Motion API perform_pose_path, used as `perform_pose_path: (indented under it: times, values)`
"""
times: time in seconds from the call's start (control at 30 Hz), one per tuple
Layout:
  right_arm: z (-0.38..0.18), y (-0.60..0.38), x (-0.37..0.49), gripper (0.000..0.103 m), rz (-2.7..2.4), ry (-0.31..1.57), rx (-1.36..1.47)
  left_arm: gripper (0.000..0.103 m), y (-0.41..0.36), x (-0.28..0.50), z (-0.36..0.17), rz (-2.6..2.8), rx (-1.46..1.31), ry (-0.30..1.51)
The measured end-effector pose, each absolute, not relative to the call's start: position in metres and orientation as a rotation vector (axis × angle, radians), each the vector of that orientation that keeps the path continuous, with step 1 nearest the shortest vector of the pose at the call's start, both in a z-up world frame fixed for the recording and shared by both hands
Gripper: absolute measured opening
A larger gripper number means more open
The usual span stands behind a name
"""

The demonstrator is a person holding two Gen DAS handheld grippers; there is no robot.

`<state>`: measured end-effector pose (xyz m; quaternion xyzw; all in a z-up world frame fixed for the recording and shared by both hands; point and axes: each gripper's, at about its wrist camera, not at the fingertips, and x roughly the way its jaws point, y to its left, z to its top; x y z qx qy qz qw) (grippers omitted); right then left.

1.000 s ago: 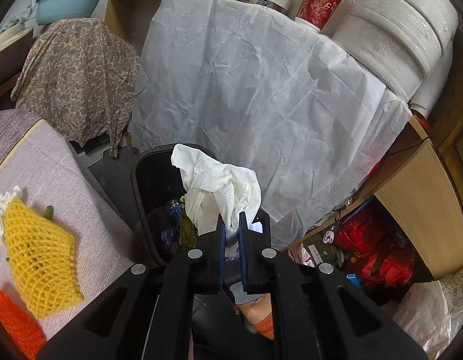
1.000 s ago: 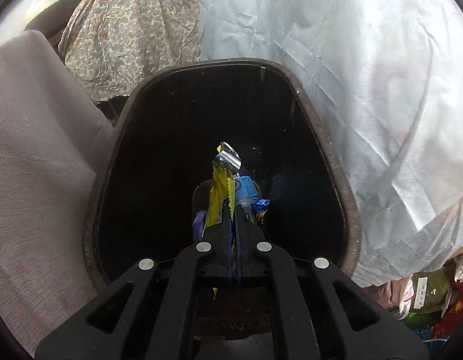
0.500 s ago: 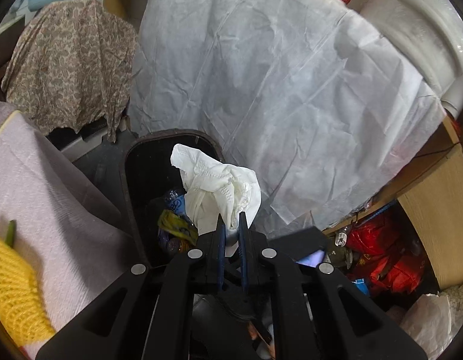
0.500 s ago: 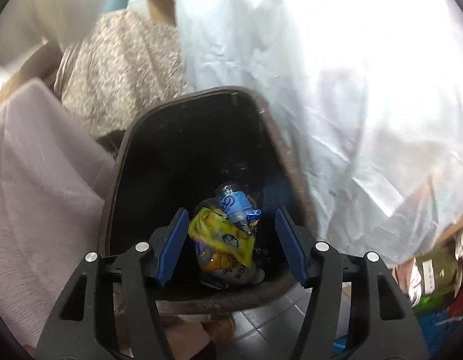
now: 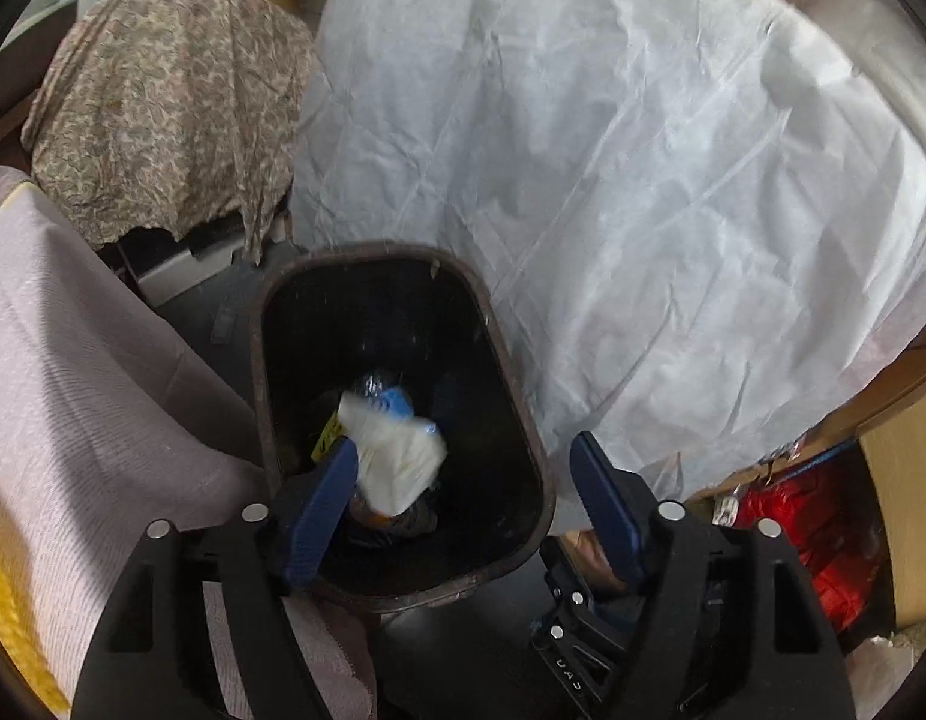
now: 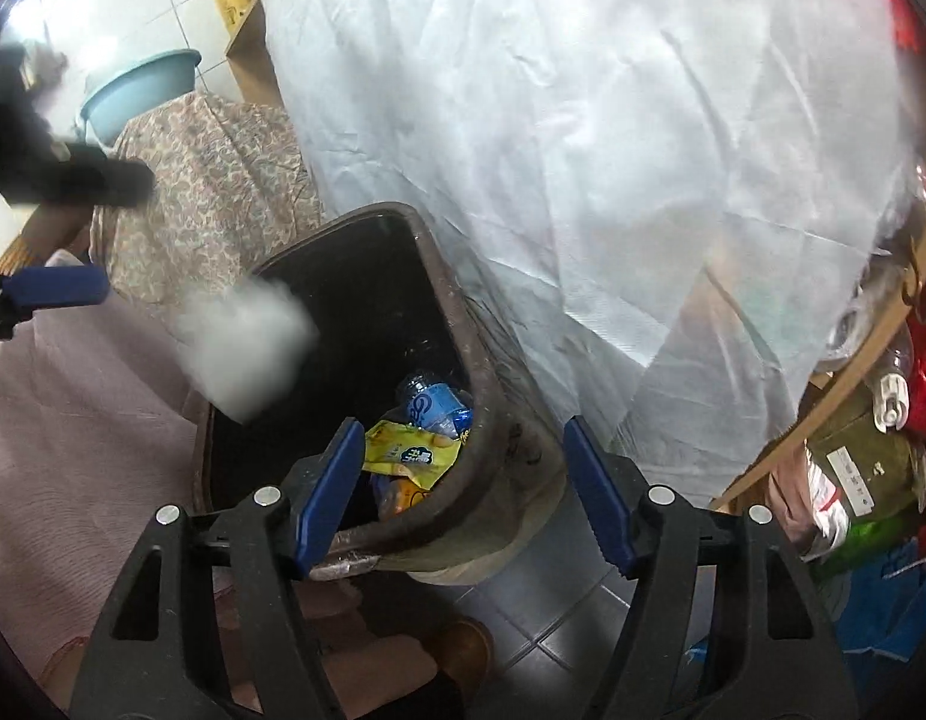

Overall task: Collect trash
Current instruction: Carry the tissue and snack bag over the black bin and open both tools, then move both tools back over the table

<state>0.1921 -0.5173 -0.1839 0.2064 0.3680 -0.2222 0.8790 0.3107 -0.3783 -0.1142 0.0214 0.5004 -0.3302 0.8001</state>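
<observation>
My left gripper (image 5: 463, 447) hangs over the dark brown bin (image 5: 511, 360), its jaws opening. The crumpled white tissue (image 5: 397, 456) is free of the pads and drops into the bin. In the right wrist view the tissue (image 6: 247, 354) is a white blur over the bin's (image 6: 451, 324) left rim, below one blue pad (image 6: 55, 291) of the left gripper. My right gripper (image 6: 463, 427) is above the bin's near right corner, jaws opening with nothing between them. A yellow wrapper (image 6: 412, 450) and a blue-labelled bottle (image 6: 433, 405) lie inside the bin.
A large white sheet (image 5: 613, 180) hangs right behind the bin. A patterned cloth (image 5: 163, 108) covers something at the back left. A pinkish-grey covered surface (image 5: 73, 390) borders the bin's left side. Red bags (image 5: 823, 528) fill a shelf at right. Grey tiles (image 6: 553, 630) show below.
The left gripper came down over the bin, opened and let go of the white tissue. The right gripper opened, dropped the yellow wrapper into the bin and pulled back up to the right.
</observation>
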Motion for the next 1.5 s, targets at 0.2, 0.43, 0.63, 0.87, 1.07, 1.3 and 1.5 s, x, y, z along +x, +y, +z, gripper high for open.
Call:
perform_pose_path:
  times: [0.2,0.43,0.63,0.87,1.07,1.3,1.5]
  values:
    - [-0.167,-0.514,0.184,0.070,-0.467,0.738,0.428,0.083,-0.372,0.292,-0.089,-0.752,0.042,1.022]
    - [-0.141,-0.502,0.174,0.074,-0.450,0.698,0.427,0.089,-0.344,0.257,-0.050,-0.817,0.031,0.939]
    - [-0.105,-0.470,0.169,0.076,-0.369,0.656,0.395,0.097,-0.310,0.220,-0.018,-0.879,0.076,0.845]
    - [-0.064,-0.413,0.172,0.081,-0.225,0.608,0.325,0.098,-0.238,0.191,0.006,-0.809,0.128,0.754]
    - [-0.046,-0.361,0.178,0.081,-0.062,0.615,0.270,0.098,-0.168,0.180,0.000,-0.652,0.136,0.735]
    - [-0.038,-0.317,0.187,0.081,0.065,0.641,0.234,0.098,-0.094,0.184,-0.021,-0.483,0.122,0.761]
    - [-0.040,-0.293,0.209,0.081,0.159,0.709,0.217,0.093,-0.065,0.193,-0.043,-0.437,0.097,0.819]
